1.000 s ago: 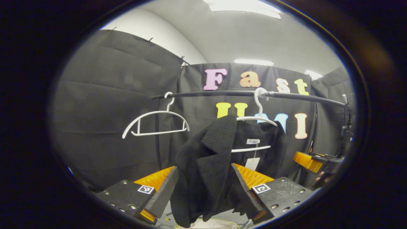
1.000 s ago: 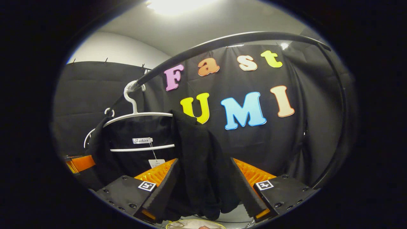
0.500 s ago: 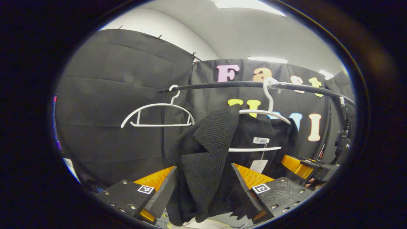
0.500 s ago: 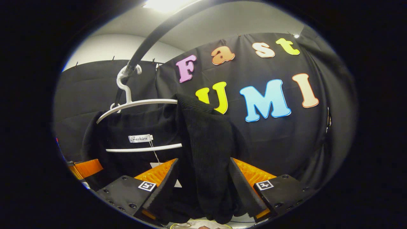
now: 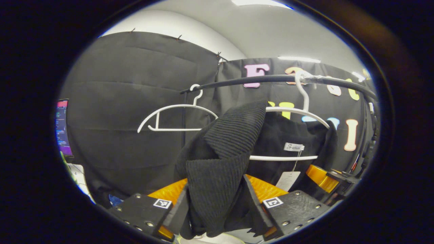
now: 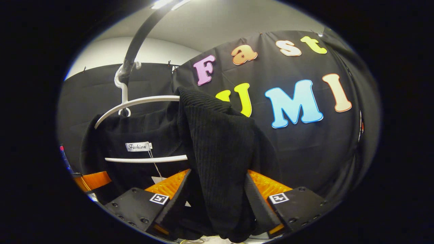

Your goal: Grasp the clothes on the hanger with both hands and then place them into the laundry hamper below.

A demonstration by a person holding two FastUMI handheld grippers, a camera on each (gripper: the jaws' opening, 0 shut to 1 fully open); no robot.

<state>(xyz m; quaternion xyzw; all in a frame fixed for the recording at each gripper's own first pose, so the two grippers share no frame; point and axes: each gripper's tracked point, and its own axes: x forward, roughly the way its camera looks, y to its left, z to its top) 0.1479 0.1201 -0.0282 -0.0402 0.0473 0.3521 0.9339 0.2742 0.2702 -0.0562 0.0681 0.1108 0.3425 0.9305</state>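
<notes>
My two claws, seen close

My left gripper (image 5: 215,206) has black screw-studded finger mounts with small square black-and-white markers; ribbed orange plates behind; my right gripper (image 6: 216,206) looks alike.

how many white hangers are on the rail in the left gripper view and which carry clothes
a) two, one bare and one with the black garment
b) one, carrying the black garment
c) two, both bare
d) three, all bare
a: on the black rail a bare white hanger hangs beside a second white hanger that carries the black garment, which the left gripper grips.
</notes>
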